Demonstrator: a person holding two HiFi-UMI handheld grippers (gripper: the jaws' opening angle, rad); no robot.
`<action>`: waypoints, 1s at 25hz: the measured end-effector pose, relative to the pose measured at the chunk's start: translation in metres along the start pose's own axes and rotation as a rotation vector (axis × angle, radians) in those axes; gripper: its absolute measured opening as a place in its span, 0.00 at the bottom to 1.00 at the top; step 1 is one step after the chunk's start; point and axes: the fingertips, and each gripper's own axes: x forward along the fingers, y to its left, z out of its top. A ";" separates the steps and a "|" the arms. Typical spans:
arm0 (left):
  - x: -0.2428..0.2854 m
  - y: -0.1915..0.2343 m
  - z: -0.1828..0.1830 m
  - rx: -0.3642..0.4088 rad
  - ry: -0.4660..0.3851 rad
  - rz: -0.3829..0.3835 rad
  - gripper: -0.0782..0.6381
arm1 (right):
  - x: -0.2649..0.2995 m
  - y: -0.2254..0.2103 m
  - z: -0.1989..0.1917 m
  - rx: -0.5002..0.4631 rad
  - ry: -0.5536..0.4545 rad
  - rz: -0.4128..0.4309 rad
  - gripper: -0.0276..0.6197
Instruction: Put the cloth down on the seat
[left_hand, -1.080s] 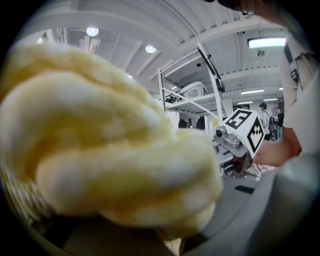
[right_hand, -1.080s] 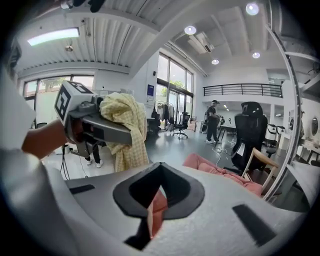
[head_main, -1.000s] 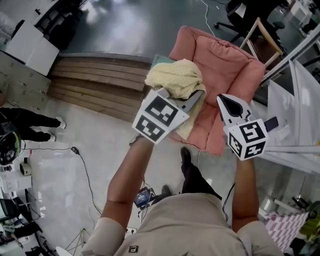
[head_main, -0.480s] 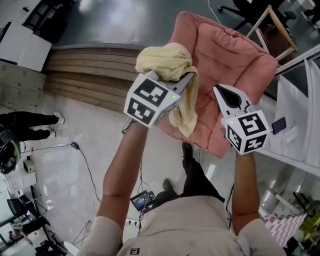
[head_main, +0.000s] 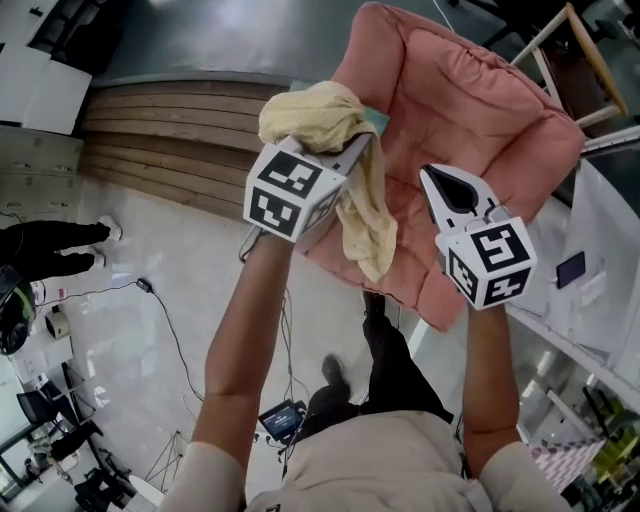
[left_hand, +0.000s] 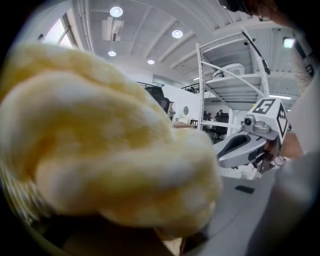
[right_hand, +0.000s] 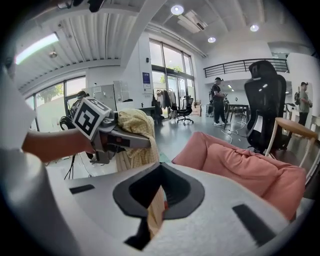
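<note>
**A:** What's the biggest thing we see from the head view?

**B:** The pale floor (head_main: 120, 300) takes up the left half of the frame, and wooden steps (head_main: 170, 150) run across the upper left. Next is the pink armchair (head_main: 490, 130) in the upper right, with its cushions facing us.

**A:** And where do we have the cloth?

**B:** The yellow cloth (head_main: 315, 115) is up in the air, in the upper middle of the frame, at the armchair's left edge. It is bunched over the left tongs (head_main: 362, 150), which are pinching it. A long tail hangs below them across the armchair's front corner. We cannot tell whether that tail touches the cushion. In the left gripper view the bunch fills nearly the whole picture.

**A:** What about our other hand?

**B:** The right tongs (head_main: 437, 180) are at the centre of the frame, just right of the hanging tail and apart from it, in front of the armchair. Their tips are pressed together with nothing between them.
</note>
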 end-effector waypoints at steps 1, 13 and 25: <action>0.006 0.007 -0.006 -0.009 -0.003 0.010 0.25 | 0.006 -0.003 -0.004 0.002 0.007 0.004 0.03; 0.060 0.067 -0.107 -0.092 0.007 0.091 0.25 | 0.080 -0.029 -0.070 0.025 0.070 0.049 0.03; 0.089 0.108 -0.184 -0.241 0.074 0.138 0.25 | 0.113 -0.034 -0.118 0.047 0.119 0.097 0.03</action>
